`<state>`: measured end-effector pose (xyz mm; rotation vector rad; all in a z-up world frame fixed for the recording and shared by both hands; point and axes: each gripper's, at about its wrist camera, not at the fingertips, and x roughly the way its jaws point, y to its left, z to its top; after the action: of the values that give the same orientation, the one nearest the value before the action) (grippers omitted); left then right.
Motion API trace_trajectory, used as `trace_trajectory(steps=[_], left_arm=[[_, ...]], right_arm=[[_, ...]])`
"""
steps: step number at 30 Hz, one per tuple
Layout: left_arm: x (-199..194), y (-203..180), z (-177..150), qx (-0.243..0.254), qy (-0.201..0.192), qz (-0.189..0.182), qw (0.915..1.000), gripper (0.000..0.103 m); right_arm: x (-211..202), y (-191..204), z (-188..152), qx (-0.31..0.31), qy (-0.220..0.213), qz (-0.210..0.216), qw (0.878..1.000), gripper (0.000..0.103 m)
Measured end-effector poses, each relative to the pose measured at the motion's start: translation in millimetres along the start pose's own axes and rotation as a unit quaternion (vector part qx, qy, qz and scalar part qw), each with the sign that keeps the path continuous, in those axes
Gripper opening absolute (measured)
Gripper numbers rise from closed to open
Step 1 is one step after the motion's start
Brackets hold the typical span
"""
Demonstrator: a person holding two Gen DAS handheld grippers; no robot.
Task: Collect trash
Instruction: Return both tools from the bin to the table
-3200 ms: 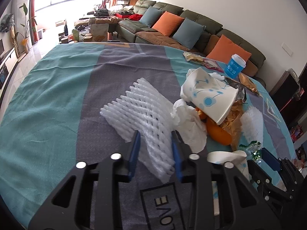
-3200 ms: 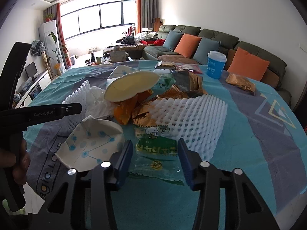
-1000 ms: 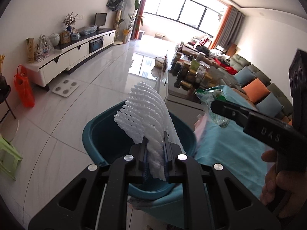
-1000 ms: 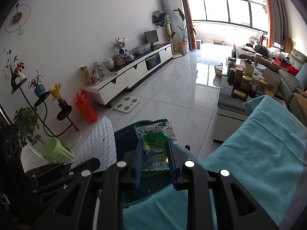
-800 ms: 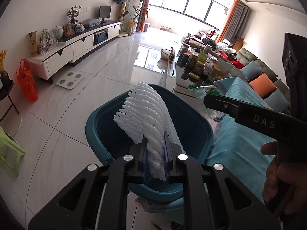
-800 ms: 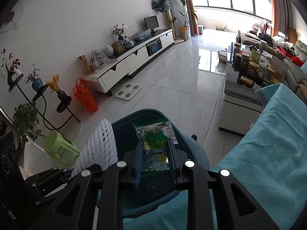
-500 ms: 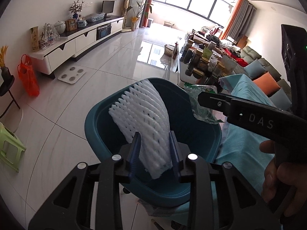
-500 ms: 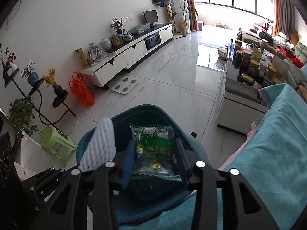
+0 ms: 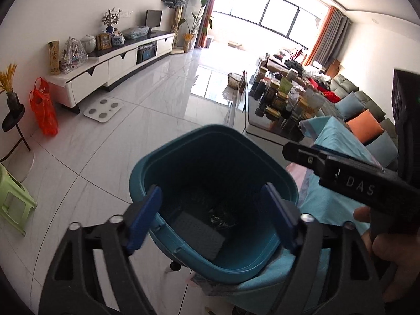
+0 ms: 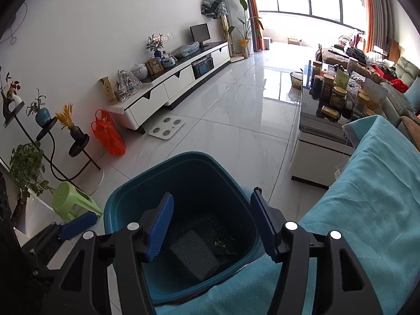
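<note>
STATE: left hand-held gripper [image 9: 211, 215] and right hand-held gripper [image 10: 212, 227] just opened, empty, above bin [image 9: 147, 168] | RISK: foam net [image 9: 199, 232] may spring out; withdrawing fingers could snag rim.

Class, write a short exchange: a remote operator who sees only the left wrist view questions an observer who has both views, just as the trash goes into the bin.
Operator: I see only one side of the right gripper. Is it empty?
Observer: Yes. The right gripper has its jaws apart, they have just been opening, and nothing is between them. The green wrapper lies down in the bin.
Operator: What stands beyond the green stool, off my left edge?
Observer: A leafy potted plant, just past the green stool.
</note>
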<state>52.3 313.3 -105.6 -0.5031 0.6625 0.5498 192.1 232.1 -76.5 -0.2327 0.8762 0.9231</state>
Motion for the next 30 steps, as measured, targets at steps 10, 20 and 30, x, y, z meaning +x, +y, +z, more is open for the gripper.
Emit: trace_trajectory(steps=[10, 20, 30], left_arm=[[-45, 9, 22, -0.031, -0.052, 0.001, 0.9982, 0.098], [-84, -28, 26, 0.005, -0.092, -0.02, 0.9956, 0.098], [-122, -108, 20, 0.079, -0.141, -0.072, 0.9842, 0.098]], right_arm=[[-43, -20, -6, 0.017, -0.058, -0.011, 0.998, 0.085], [-103, -35, -22, 0.028, -0.12, -0.029, 0.992, 0.096], [-179, -63, -52, 0.061, -0.192, -0.065, 0.977, 0.096]])
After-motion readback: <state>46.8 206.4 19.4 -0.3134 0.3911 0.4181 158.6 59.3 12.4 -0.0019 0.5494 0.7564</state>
